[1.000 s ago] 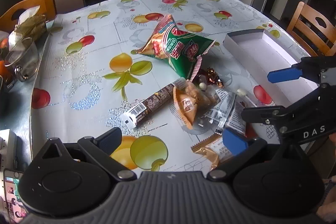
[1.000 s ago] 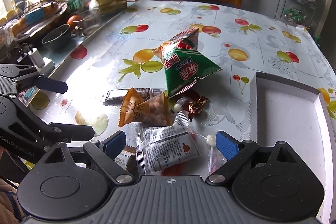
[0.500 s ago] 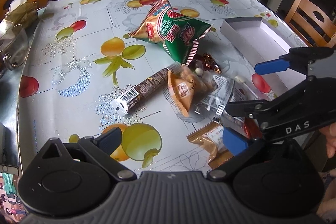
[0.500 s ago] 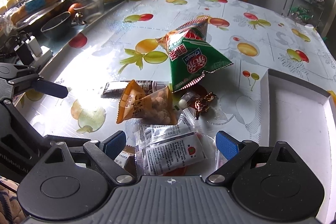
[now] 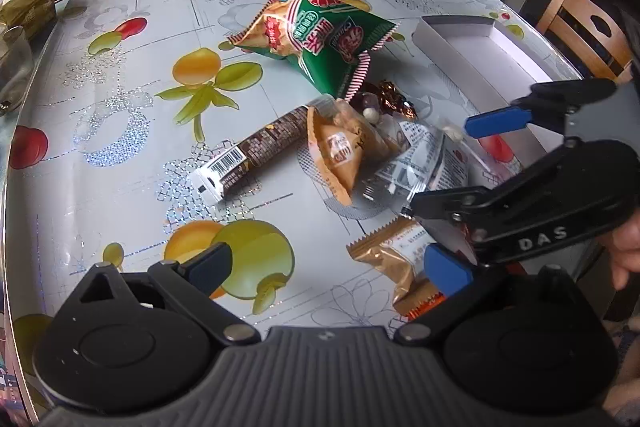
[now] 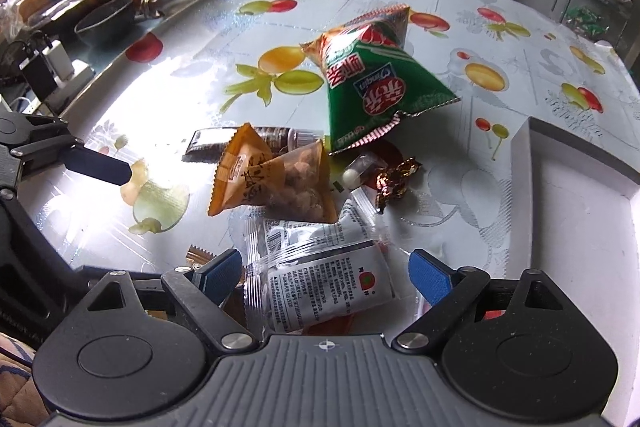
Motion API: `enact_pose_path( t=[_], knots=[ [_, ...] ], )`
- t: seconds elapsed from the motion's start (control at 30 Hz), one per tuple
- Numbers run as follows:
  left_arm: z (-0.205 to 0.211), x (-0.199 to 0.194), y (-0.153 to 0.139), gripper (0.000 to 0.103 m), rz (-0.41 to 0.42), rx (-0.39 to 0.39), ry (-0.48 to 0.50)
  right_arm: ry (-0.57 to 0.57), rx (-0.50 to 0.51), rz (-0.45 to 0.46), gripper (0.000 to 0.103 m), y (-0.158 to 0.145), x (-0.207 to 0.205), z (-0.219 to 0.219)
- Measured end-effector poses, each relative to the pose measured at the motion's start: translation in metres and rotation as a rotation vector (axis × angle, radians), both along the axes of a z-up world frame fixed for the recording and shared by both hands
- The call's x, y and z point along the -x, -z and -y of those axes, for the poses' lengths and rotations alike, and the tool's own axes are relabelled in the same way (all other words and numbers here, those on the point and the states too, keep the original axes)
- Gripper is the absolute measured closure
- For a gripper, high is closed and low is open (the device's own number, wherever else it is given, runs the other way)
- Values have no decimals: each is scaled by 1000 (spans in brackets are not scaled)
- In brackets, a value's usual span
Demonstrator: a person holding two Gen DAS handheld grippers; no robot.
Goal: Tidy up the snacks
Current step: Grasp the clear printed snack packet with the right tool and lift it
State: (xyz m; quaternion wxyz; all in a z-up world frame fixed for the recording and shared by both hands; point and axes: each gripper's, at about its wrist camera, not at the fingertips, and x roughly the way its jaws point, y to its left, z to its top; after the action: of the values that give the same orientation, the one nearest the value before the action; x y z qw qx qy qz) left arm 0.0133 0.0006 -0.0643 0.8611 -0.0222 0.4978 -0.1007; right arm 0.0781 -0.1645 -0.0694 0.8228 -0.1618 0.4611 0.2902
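Crinkly clear sachets (image 6: 320,279) lie stacked between the spread right claw (image 6: 326,277), just narrowing; it may pinch several, or slip

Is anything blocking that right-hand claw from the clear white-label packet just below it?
Nothing visible does. The right gripper is open, its jaws have just been closing a little, and the clear packet lies on top of the pile between its fingers, with no pad touching it.

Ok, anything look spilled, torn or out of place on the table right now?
Nothing spilled or visibly torn. The snacks lie in a loose heap, overlapping, beside the white box, which holds none in its visible part. The green bag leans tilted.
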Motion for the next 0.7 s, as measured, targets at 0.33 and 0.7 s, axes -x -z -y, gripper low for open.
enact_pose_path(
  t=[0.33, 0.7],
  knots=[
    [6, 5, 1, 0, 7, -18, 44, -26, 9, -11, 17, 13, -10, -7],
    [45, 8, 5, 0, 101, -58, 252, 20, -33, -35, 22, 9, -22, 1]
  ],
)
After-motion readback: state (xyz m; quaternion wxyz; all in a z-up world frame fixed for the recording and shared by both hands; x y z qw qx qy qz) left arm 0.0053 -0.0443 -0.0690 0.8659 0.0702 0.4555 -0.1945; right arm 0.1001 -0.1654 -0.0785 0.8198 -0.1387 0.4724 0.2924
